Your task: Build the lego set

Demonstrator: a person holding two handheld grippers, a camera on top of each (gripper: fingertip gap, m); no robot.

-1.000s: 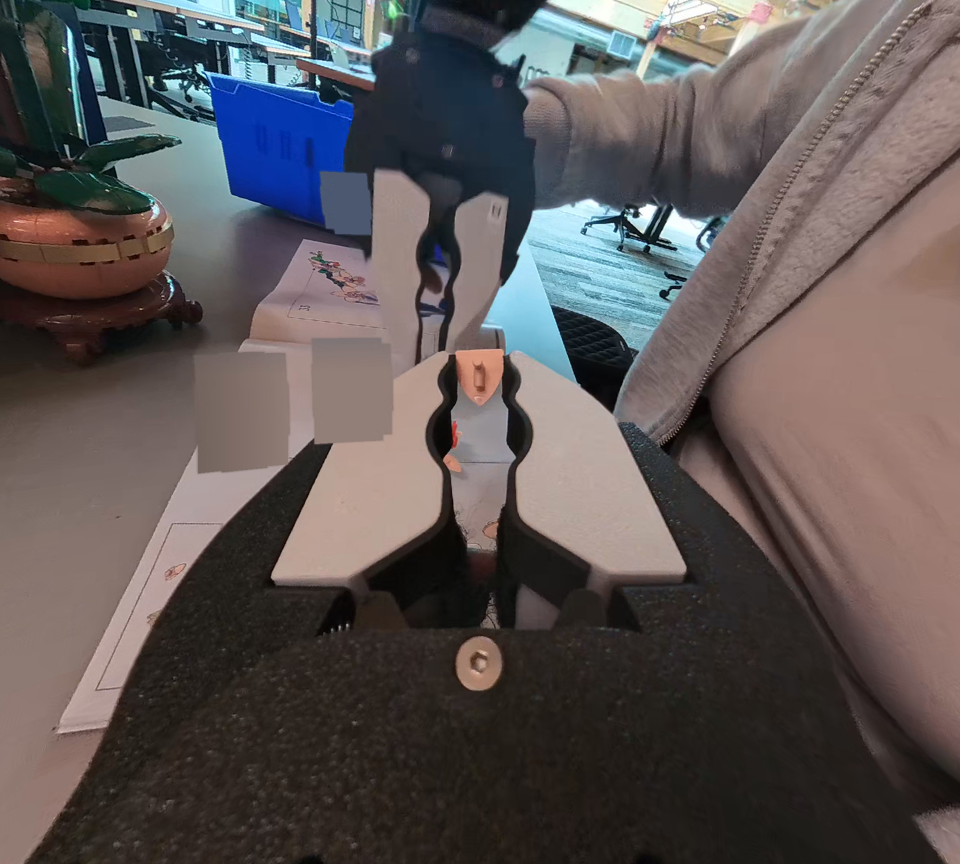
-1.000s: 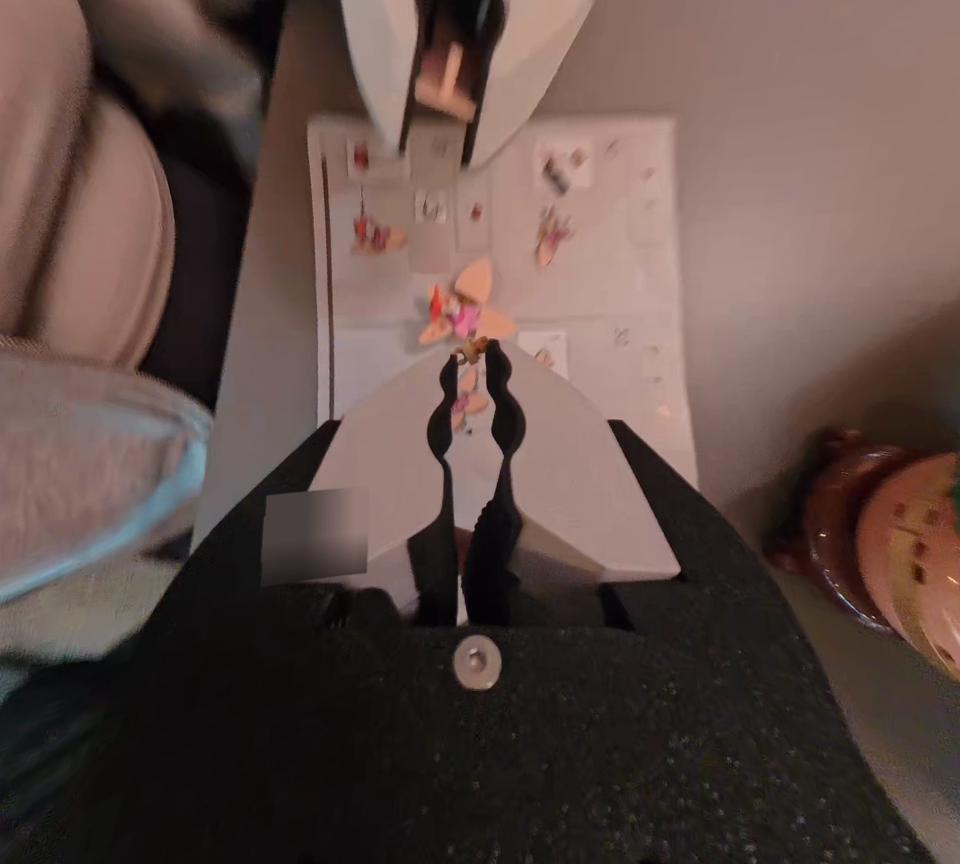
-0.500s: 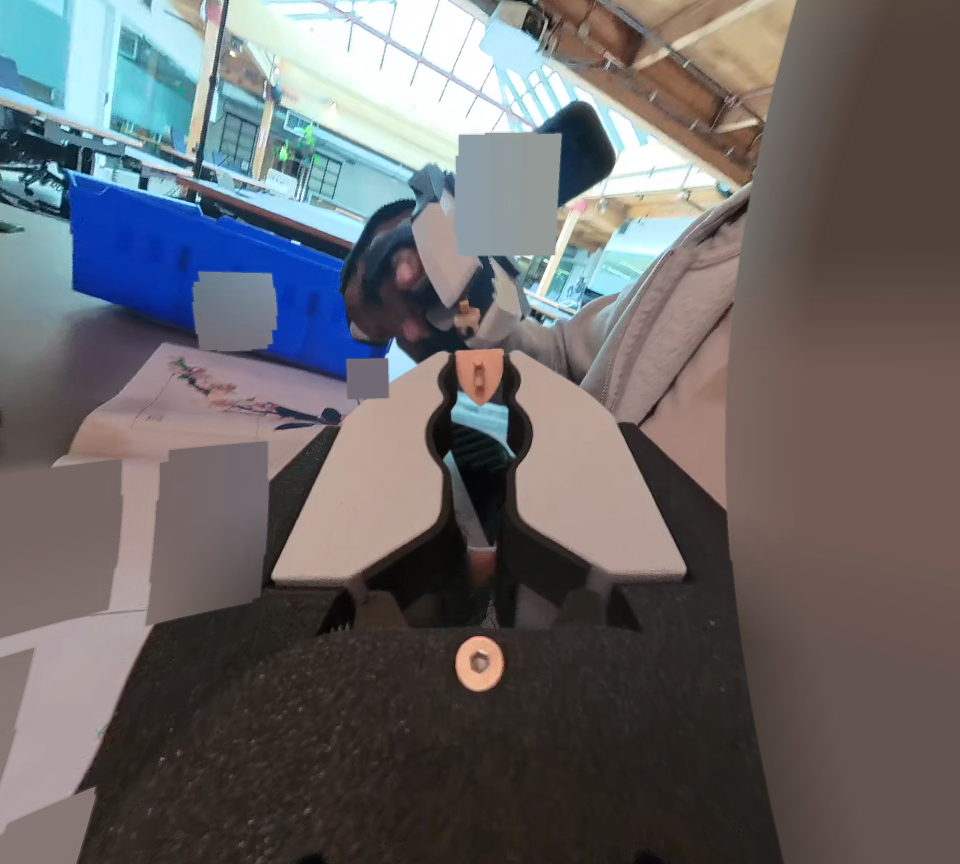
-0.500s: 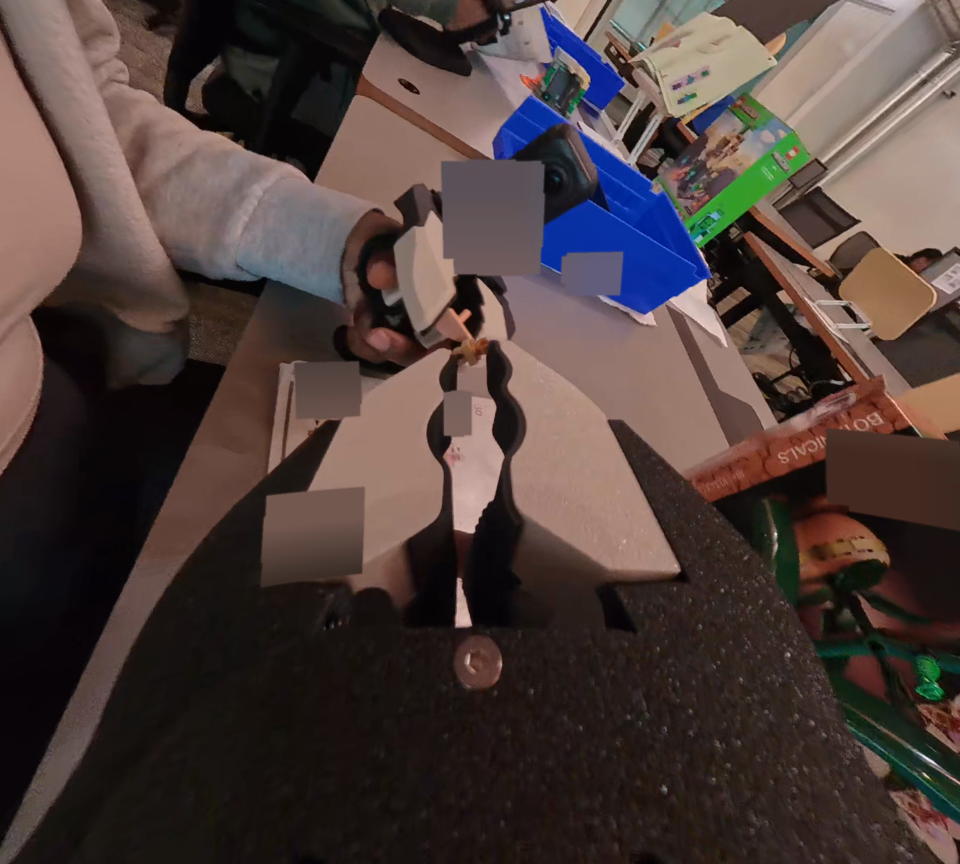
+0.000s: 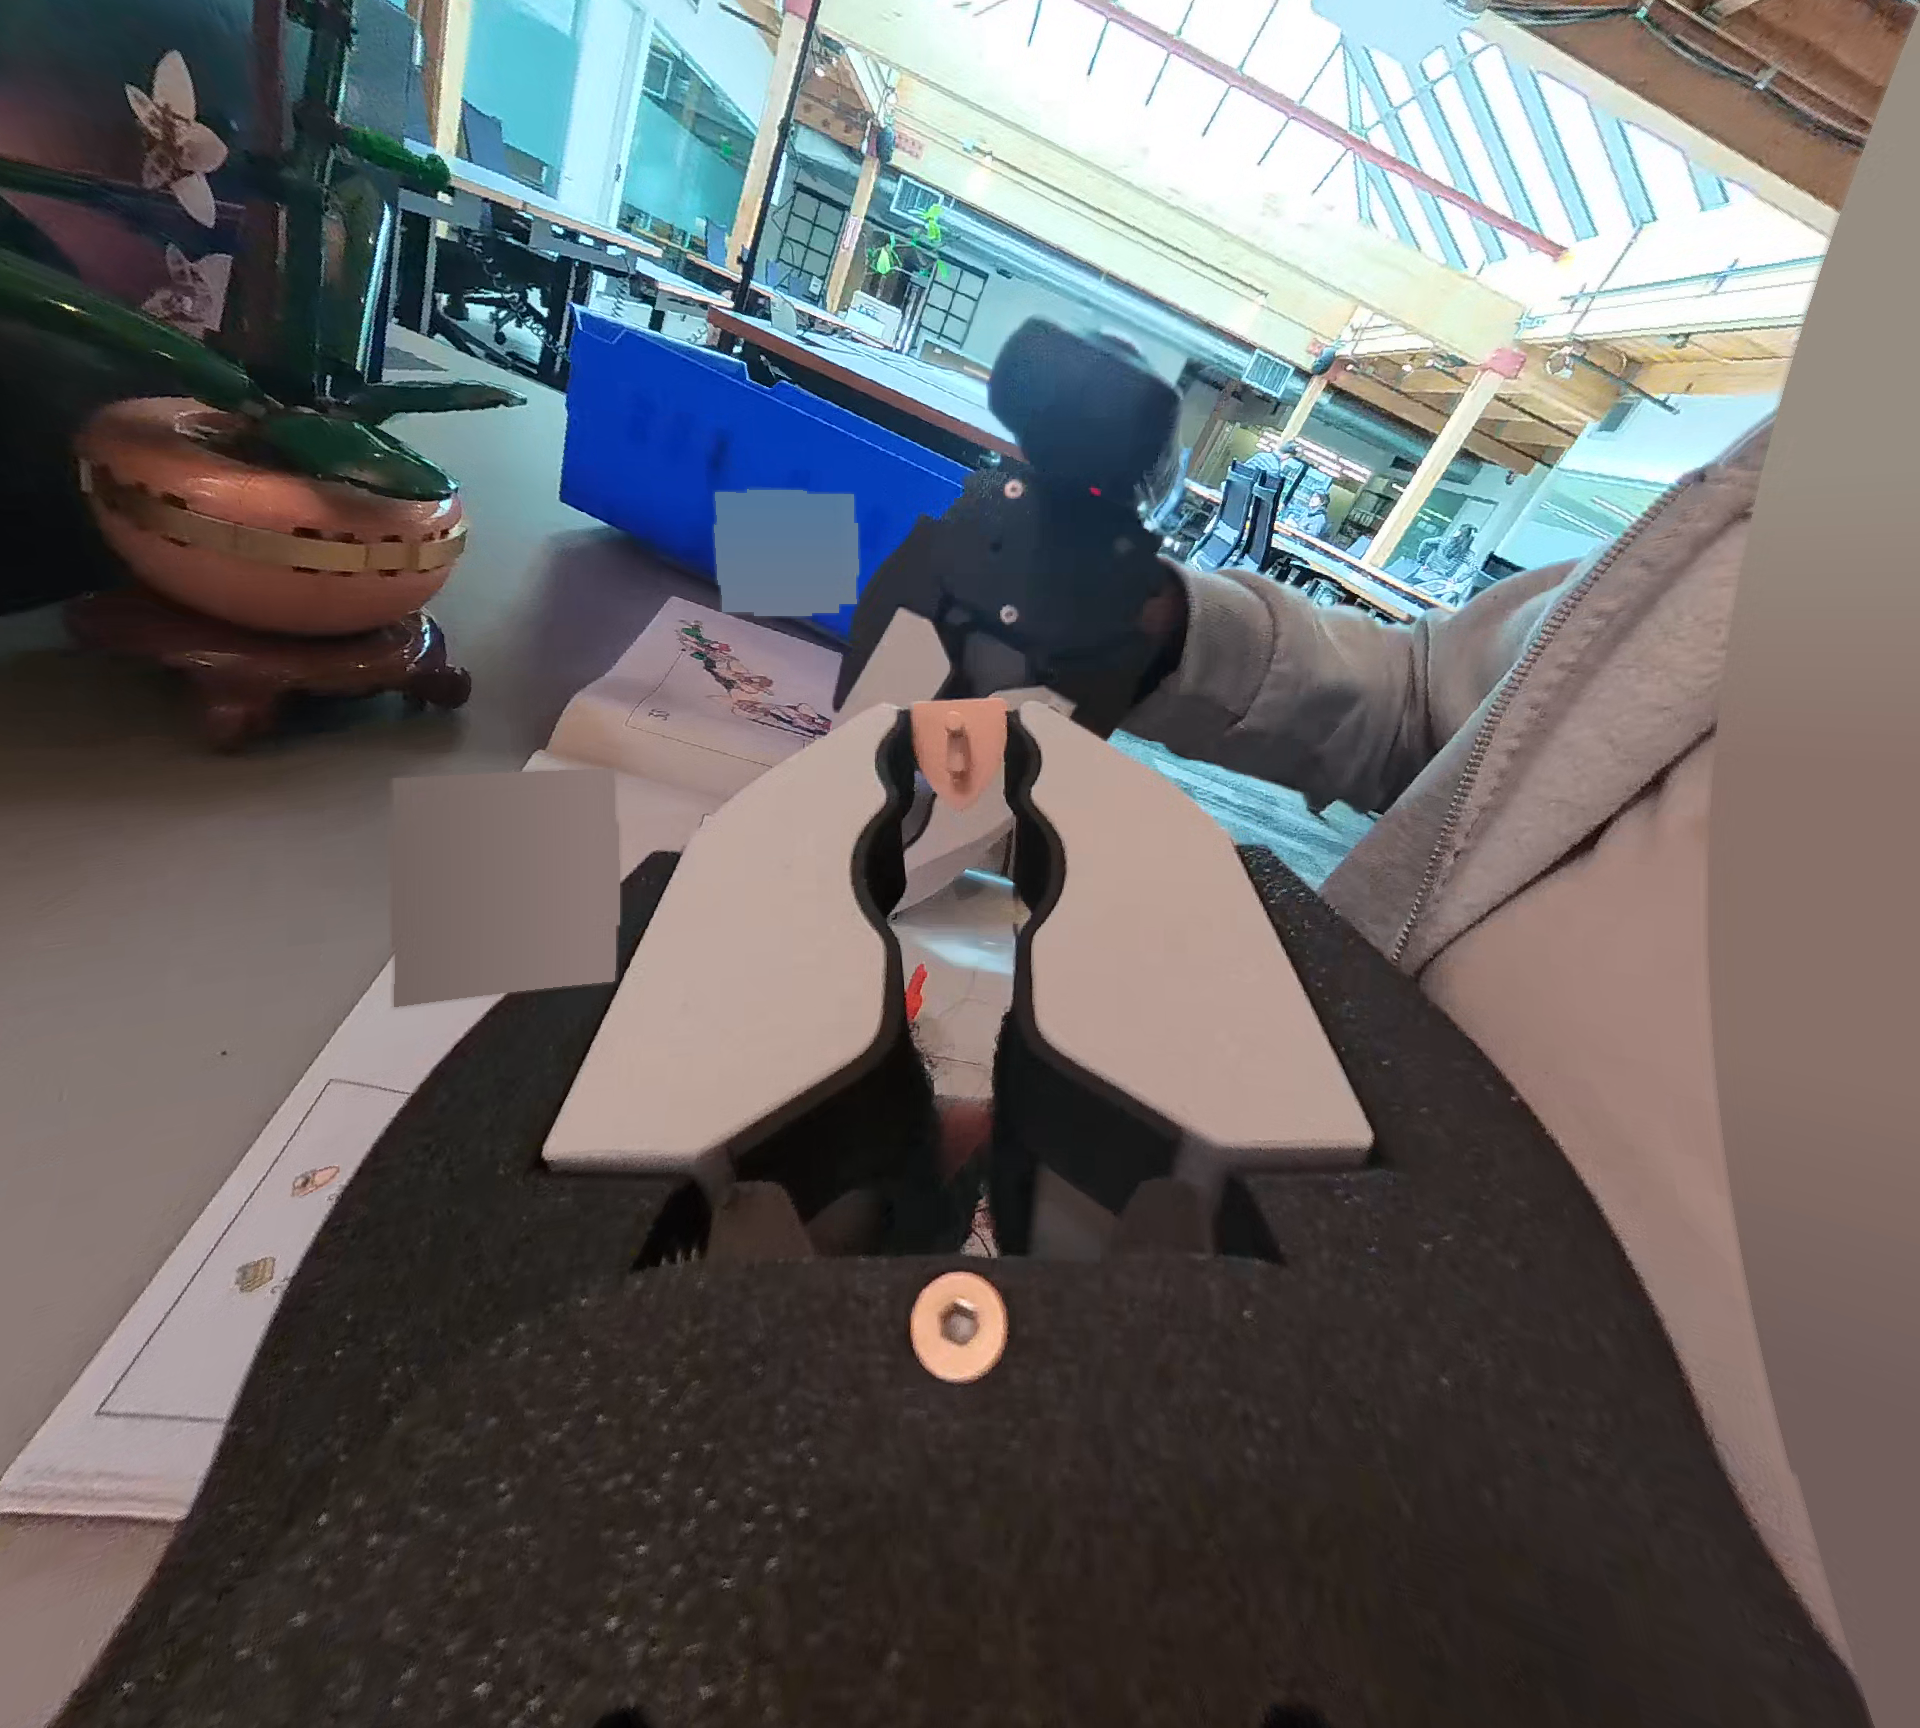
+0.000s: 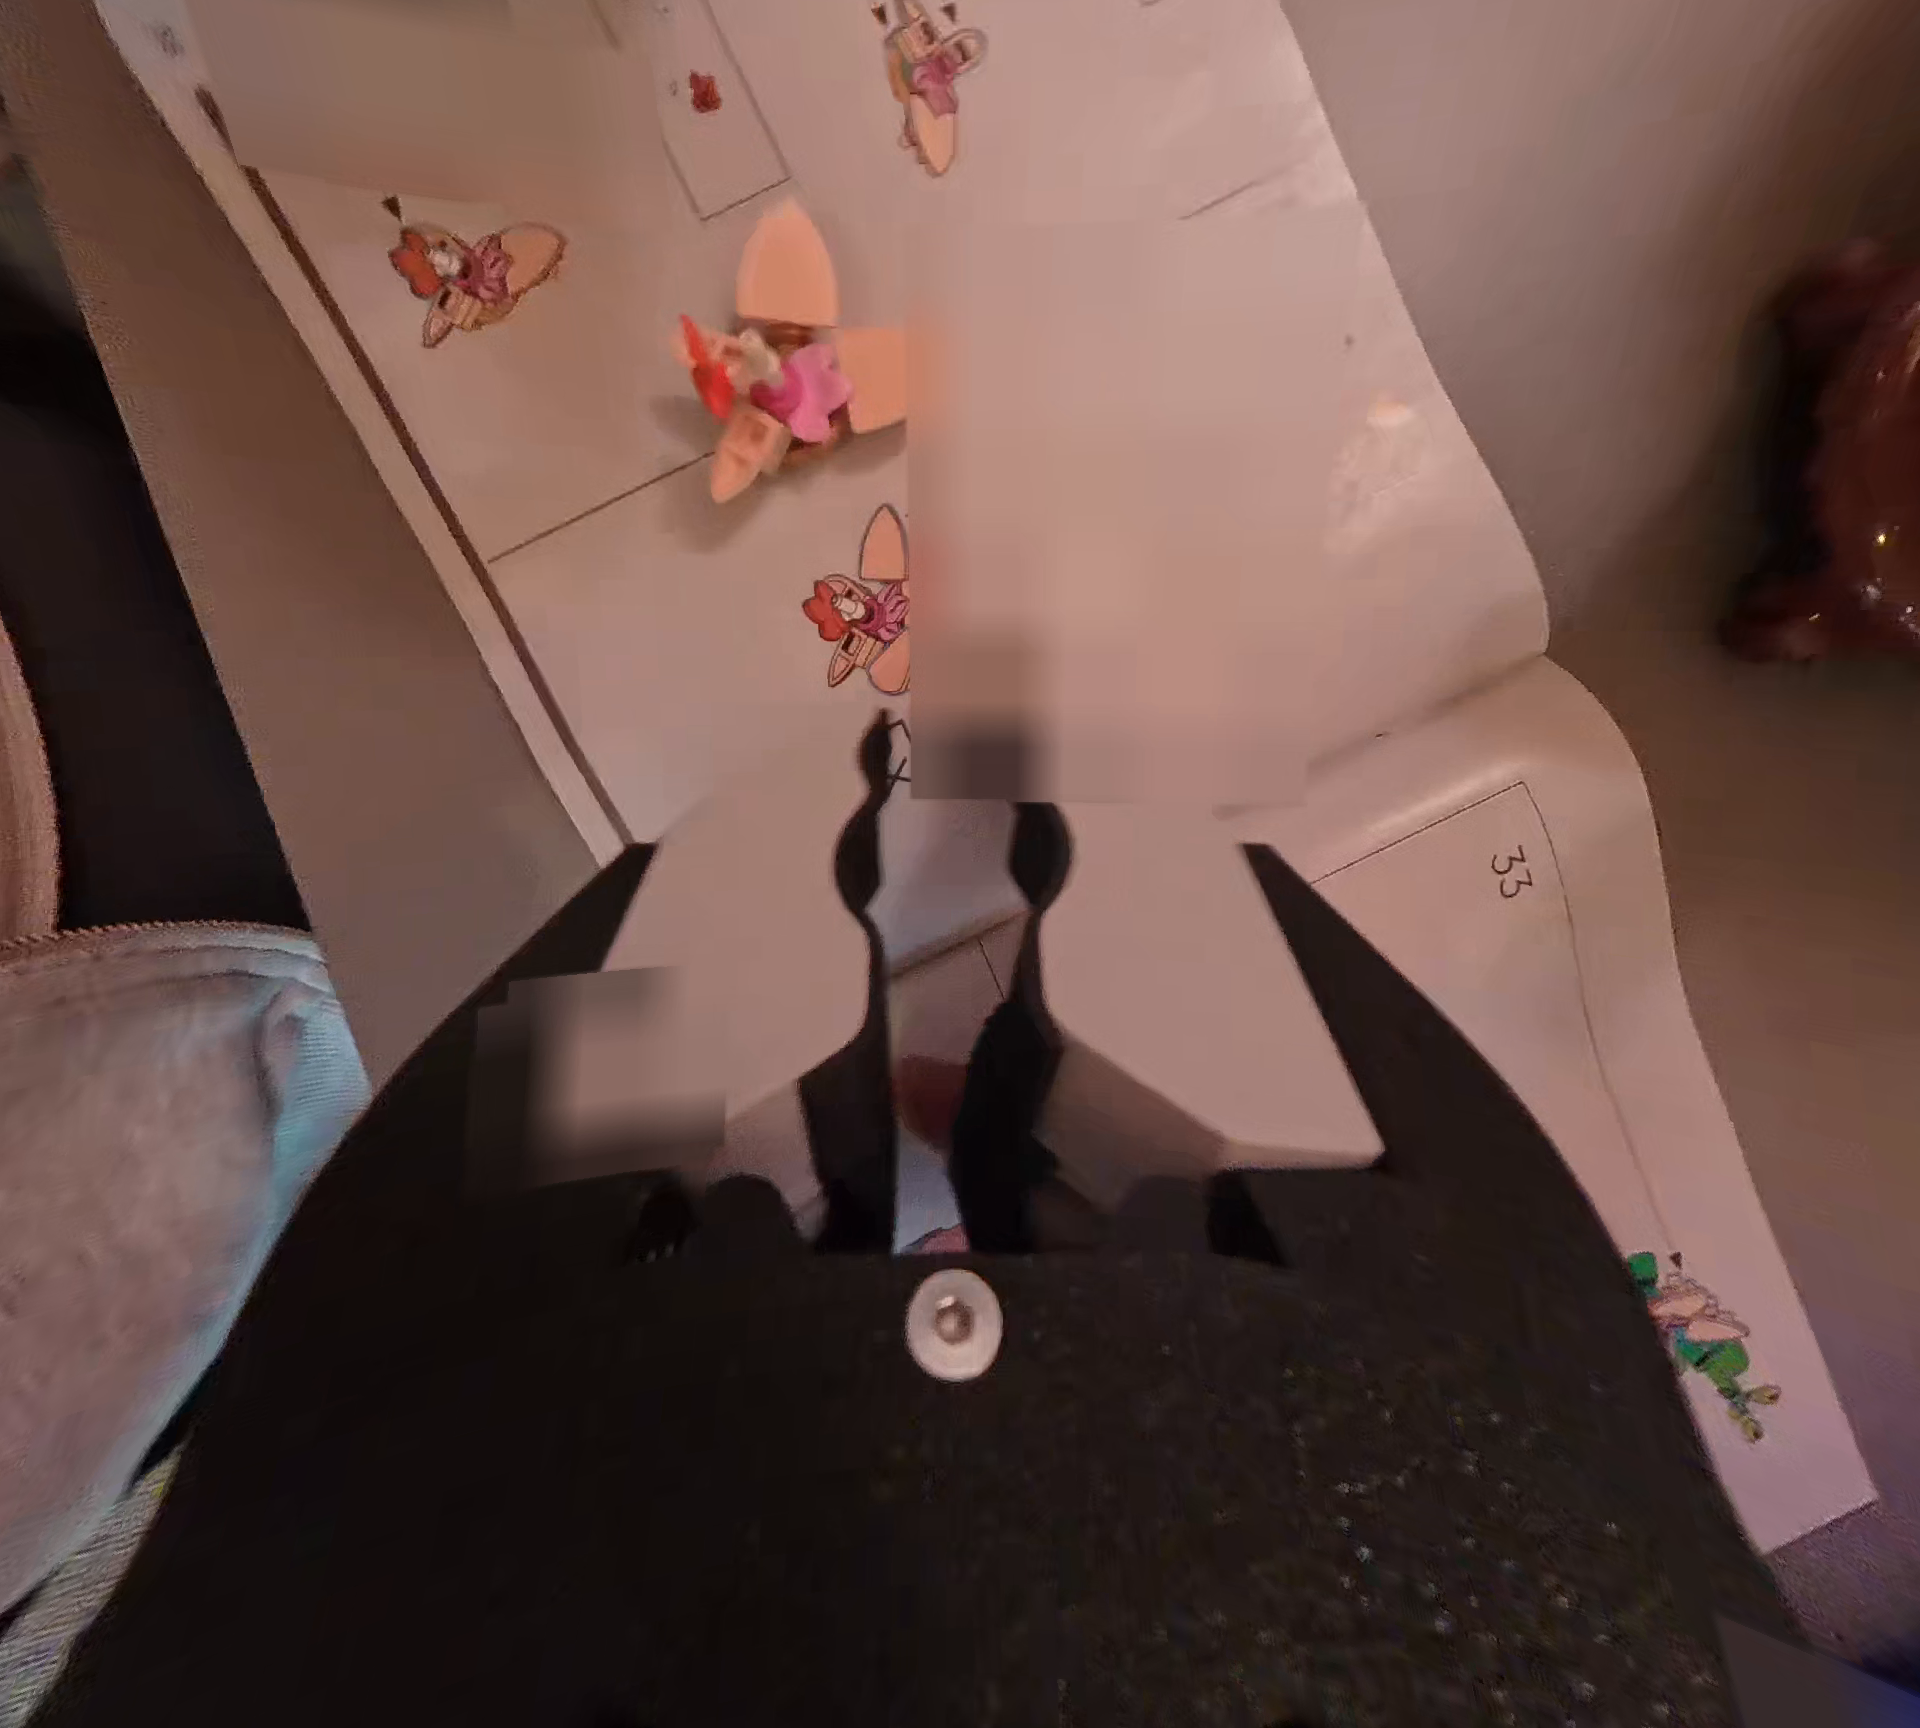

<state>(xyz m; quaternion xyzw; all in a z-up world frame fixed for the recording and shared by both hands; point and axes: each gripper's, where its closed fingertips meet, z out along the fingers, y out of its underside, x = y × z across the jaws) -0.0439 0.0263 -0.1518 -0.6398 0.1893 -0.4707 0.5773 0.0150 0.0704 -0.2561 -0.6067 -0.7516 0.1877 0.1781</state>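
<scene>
My left gripper [image 5: 958, 722] is shut on a small peach petal piece [image 5: 961, 759], held above the table. My right gripper [image 5: 935, 670] hangs beyond it and points down at the open instruction booklet [image 5: 717, 681]. In the right wrist view the right gripper [image 6: 935, 743] hovers over the booklet [image 6: 623, 618]. Its jaws stand a little apart with the page showing between them. A blur patch covers part of its tips, and I see no piece there. A part-built flower [image 6: 774, 374] with peach petals, pink and red parts lies on the page ahead of it.
A built orchid model in a pink pot [image 5: 270, 525] stands at the left, and its brown base [image 6: 1839, 483] shows at the right edge of the right wrist view. A blue bin [image 5: 748, 473] sits behind the booklet. A person's grey sleeve [image 5: 1351, 670] and body fill the right side.
My right gripper has swung from facing the room to pointing down at the booklet. Its jaws are wider, and the small tan piece no longer shows. My left gripper has turned left and still holds the petal.
</scene>
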